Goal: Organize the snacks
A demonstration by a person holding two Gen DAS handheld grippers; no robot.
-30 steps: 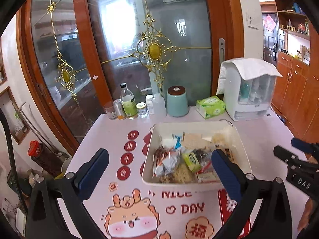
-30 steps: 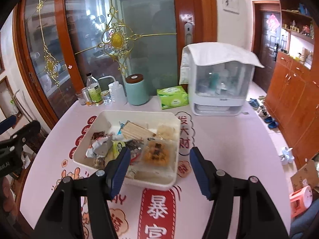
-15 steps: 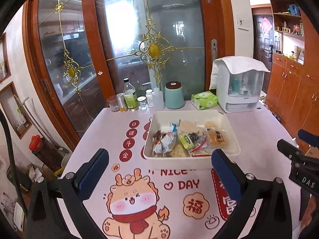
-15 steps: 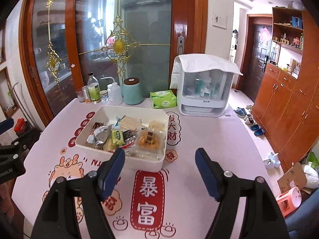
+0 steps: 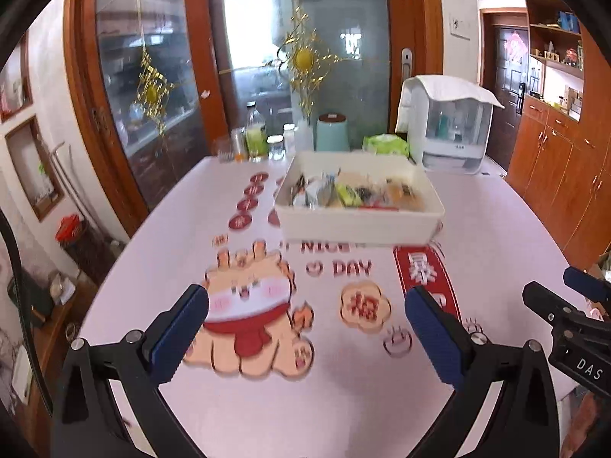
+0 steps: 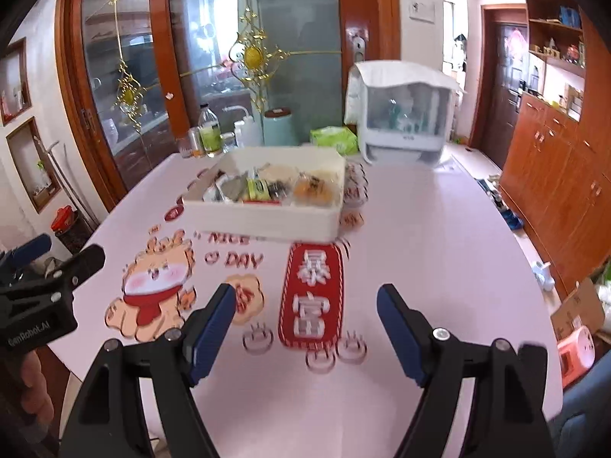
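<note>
A white rectangular bin [image 5: 359,225] holds several wrapped snacks [image 5: 343,191] in the middle of the table. It also shows in the right wrist view [image 6: 267,221], with its snacks [image 6: 267,187]. My left gripper [image 5: 305,305] is open and empty, well back from the bin above the near part of the table. My right gripper [image 6: 305,305] is open and empty too, equally far back. Each gripper's side shows in the other's view, the right [image 5: 565,316] and the left [image 6: 46,263].
The table carries a pink printed cloth [image 5: 248,305]. At its far edge stand bottles and jars [image 5: 256,141], a mint canister [image 5: 332,131], a green tissue pack [image 5: 385,143] and a white covered appliance [image 5: 446,126]. Glass doors lie behind, wooden cabinets [image 6: 553,175] at right.
Both grippers have pulled back from directly over the bin toward the near table edge. The bin now looks smaller and farther. Both stay open and empty.
</note>
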